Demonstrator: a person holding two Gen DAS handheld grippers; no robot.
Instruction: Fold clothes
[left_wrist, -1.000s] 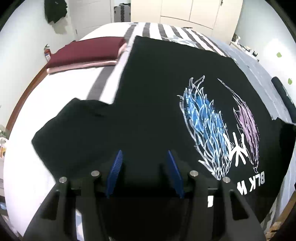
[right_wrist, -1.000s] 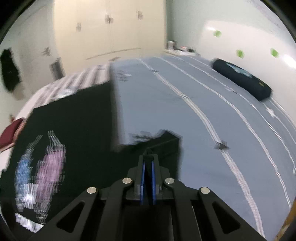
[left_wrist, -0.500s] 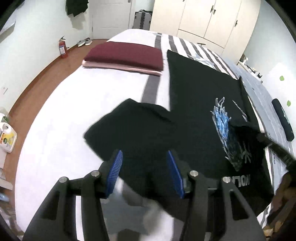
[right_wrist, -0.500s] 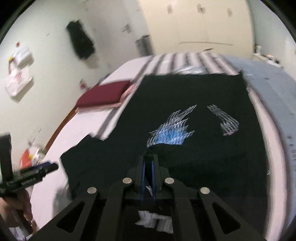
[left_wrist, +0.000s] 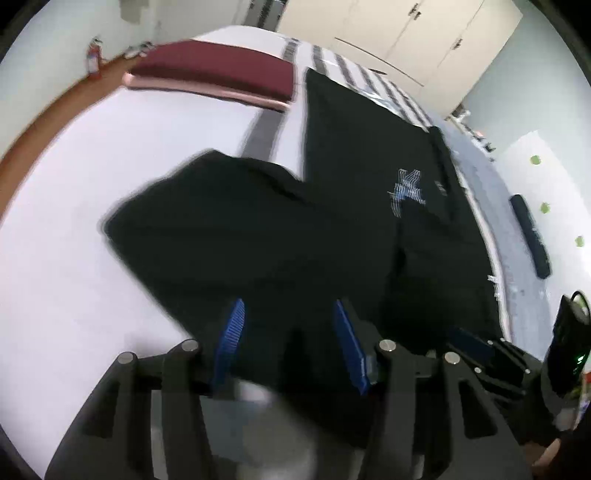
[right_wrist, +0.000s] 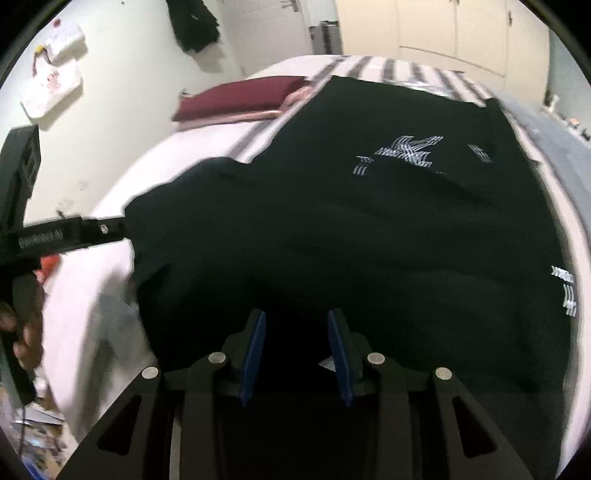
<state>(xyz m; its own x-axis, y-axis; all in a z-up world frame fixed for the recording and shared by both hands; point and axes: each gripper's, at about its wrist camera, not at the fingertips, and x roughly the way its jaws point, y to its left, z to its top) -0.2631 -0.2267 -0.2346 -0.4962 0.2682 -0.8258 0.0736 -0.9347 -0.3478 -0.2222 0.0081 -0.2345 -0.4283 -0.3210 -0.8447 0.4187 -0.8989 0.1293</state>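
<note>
A black T-shirt (left_wrist: 351, 192) with a white and blue print lies on the bed, its right side folded over so most of the print is covered. It also fills the right wrist view (right_wrist: 369, 229). My left gripper (left_wrist: 288, 314) is open above the left sleeve (left_wrist: 207, 221) near the shirt's front edge. My right gripper (right_wrist: 295, 325) is open and empty over the folded fabric. The right gripper's body shows at the lower right of the left wrist view (left_wrist: 491, 354); the left gripper shows at the left of the right wrist view (right_wrist: 70, 236).
A folded maroon and pink pile (left_wrist: 218, 70) lies at the far left of the bed (left_wrist: 74, 184). A dark bolster (left_wrist: 532, 236) lies on the grey bedding at right. Cupboards (left_wrist: 406, 33) stand behind. The wooden floor (left_wrist: 44, 125) borders the left edge.
My right gripper carried the right sleeve and side across over the print, then opened and let go. My left gripper stayed open and moved toward the left sleeve.
</note>
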